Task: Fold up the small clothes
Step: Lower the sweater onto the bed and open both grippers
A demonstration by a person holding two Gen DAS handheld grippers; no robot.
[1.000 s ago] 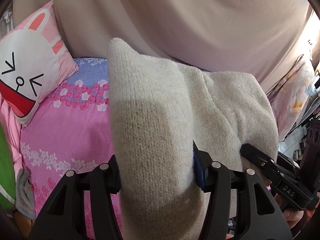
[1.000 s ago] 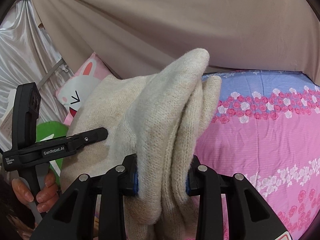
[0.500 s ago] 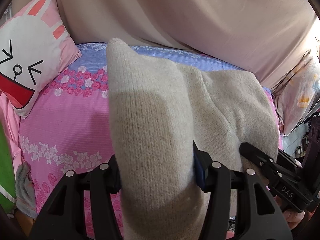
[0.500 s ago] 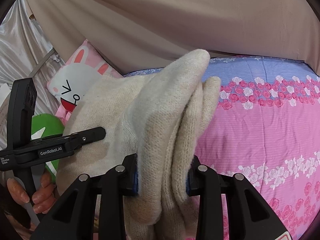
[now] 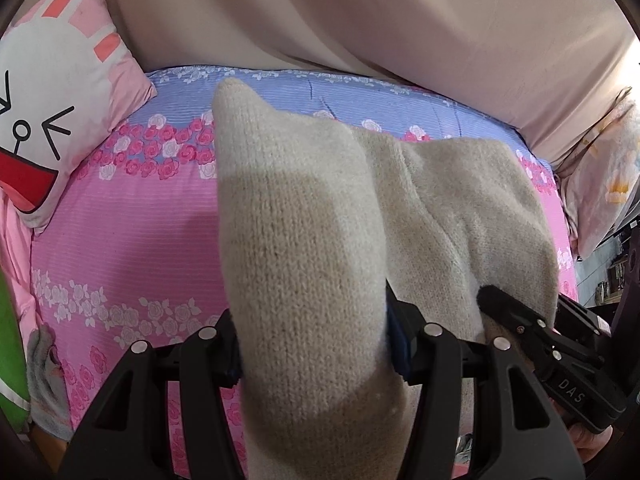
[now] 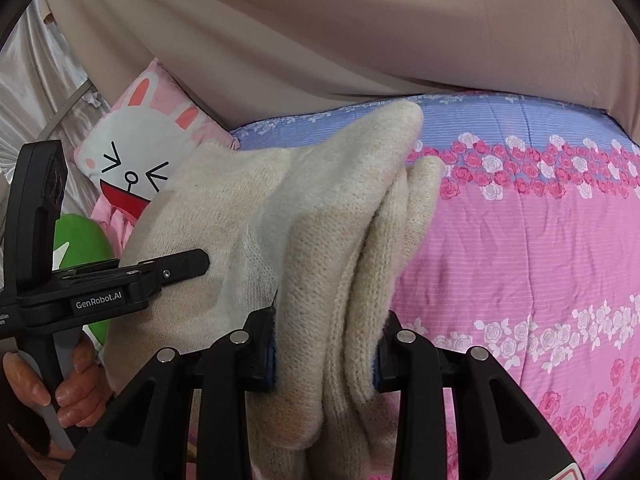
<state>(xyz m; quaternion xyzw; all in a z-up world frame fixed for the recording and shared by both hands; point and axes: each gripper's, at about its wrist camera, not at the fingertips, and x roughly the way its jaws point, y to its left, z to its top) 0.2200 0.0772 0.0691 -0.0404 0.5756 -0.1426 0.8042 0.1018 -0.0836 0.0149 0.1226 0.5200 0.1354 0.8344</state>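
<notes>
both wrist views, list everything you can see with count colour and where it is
knit garment: 1, beige, held up above the bed between both grippers
bedspread: 1, pink with a blue band and rose print, covering the bed below
bunny pillow: 1, pink and white, at the bed's left end
curtain: 1, beige, hanging behind the bed
green cushion: 1, green, below the bunny pillow
grey cloth: 1, grey, at the bed's near left edge
floral pillow: 1, pale with a yellow print, at the bed's right end
left gripper: 1, black, shut on the garment
right gripper: 1, black, shut on the garment's bunched folds
hand: 1, gripping the left gripper's handle
</notes>
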